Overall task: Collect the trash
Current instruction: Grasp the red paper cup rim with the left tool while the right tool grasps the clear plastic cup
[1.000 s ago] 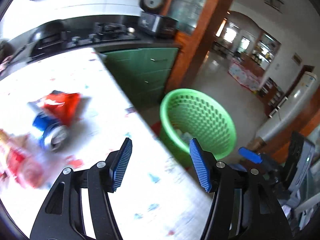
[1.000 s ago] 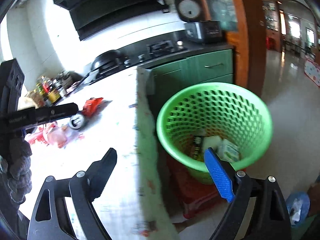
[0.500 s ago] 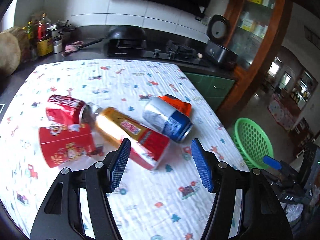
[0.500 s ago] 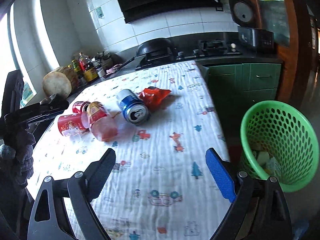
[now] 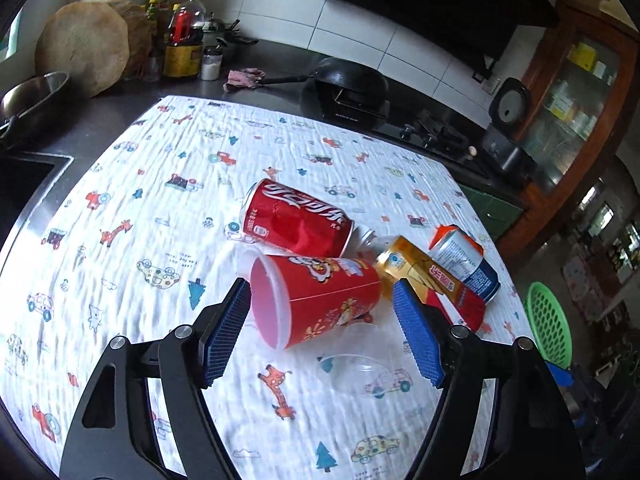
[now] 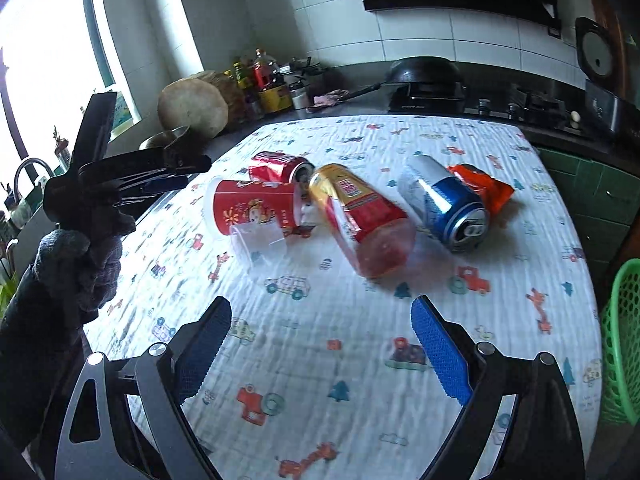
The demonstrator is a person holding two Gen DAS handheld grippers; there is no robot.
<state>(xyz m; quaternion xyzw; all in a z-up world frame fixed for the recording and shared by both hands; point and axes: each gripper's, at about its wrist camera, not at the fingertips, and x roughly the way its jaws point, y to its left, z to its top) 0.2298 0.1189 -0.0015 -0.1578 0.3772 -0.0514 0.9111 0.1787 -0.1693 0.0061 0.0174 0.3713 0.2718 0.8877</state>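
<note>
Trash lies in a cluster on the patterned tablecloth (image 5: 152, 216): a red paper cup (image 5: 316, 300) on its side, a red cola can (image 5: 296, 222), a gold and red bottle (image 5: 432, 280), a blue and silver can (image 5: 468, 260) and an orange wrapper (image 6: 484, 186). My left gripper (image 5: 320, 336) is open, its jaws on either side of the red cup's mouth, not touching it. My right gripper (image 6: 320, 340) is open and empty over the cloth, short of the gold bottle (image 6: 360, 216). The left gripper (image 6: 160, 168) also shows in the right wrist view, beside the red cup (image 6: 256, 208).
A green mesh basket (image 5: 548, 324) stands on the floor past the table's right edge, also in the right wrist view (image 6: 624, 340). A clear plastic piece (image 5: 356, 372) lies in front of the cup. A counter with bottles (image 5: 182, 40), a wok (image 5: 348, 80) and a stove runs behind.
Both views have swung from the green basket back over the table. My left gripper has moved left and closer, from the bottle and blue can to the red cup. Both grippers stay open.
</note>
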